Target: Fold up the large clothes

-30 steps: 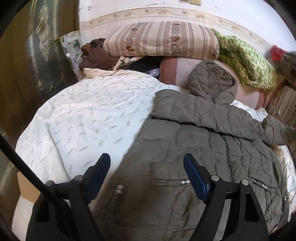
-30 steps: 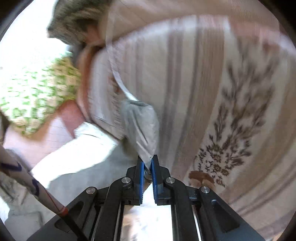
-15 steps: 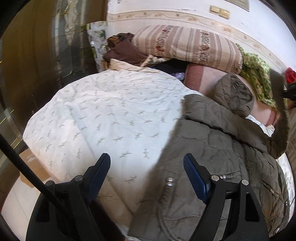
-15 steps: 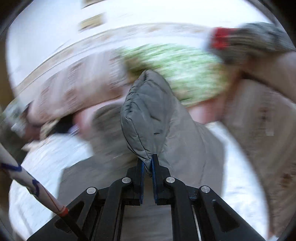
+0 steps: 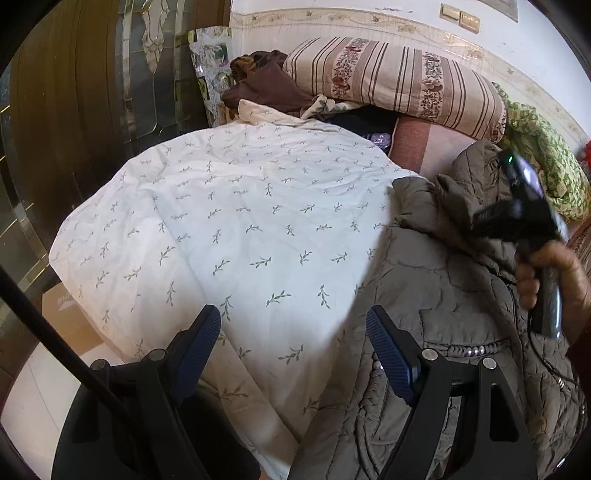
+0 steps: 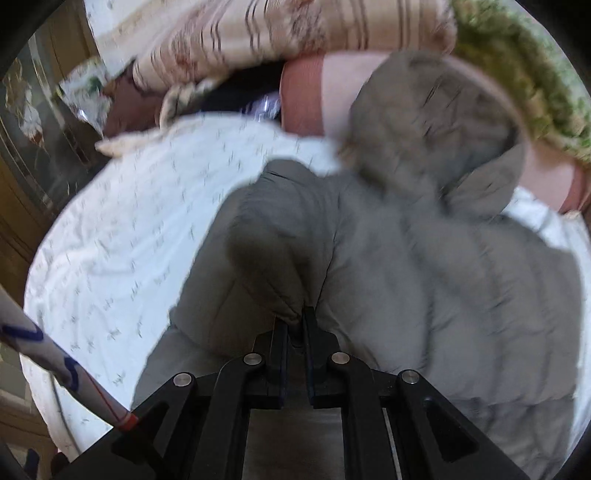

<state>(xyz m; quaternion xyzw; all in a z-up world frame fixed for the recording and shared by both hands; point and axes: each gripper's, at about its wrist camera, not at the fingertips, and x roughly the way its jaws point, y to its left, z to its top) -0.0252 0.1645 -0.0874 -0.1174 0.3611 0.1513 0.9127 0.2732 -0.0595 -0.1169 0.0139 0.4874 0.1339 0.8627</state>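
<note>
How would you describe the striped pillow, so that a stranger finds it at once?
Look at the bed with its white leaf-print cover, then at its far end by the wall. The pillow lies there on top of the pile, between the brown cloth and the green blanket. Only it has beige-and-brown stripes with flower bands.

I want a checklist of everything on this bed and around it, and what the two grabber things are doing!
Surface: bed under a white leaf-print sheet.
Job's things: grey-green quilted hooded jacket spread on the sheet's right part, sleeve lifted.
Clutter: striped pillow, brown garment, green patterned cloth, pink blanket at the head.
Grippers: left gripper jaws open, nothing between them, over the jacket's edge; right gripper jaws shut on a fold of the sleeve, held by a hand.
Cables: thin dark cord beside the left gripper.
Surroundings: dark glass-panelled door, white wall with switches.
</note>
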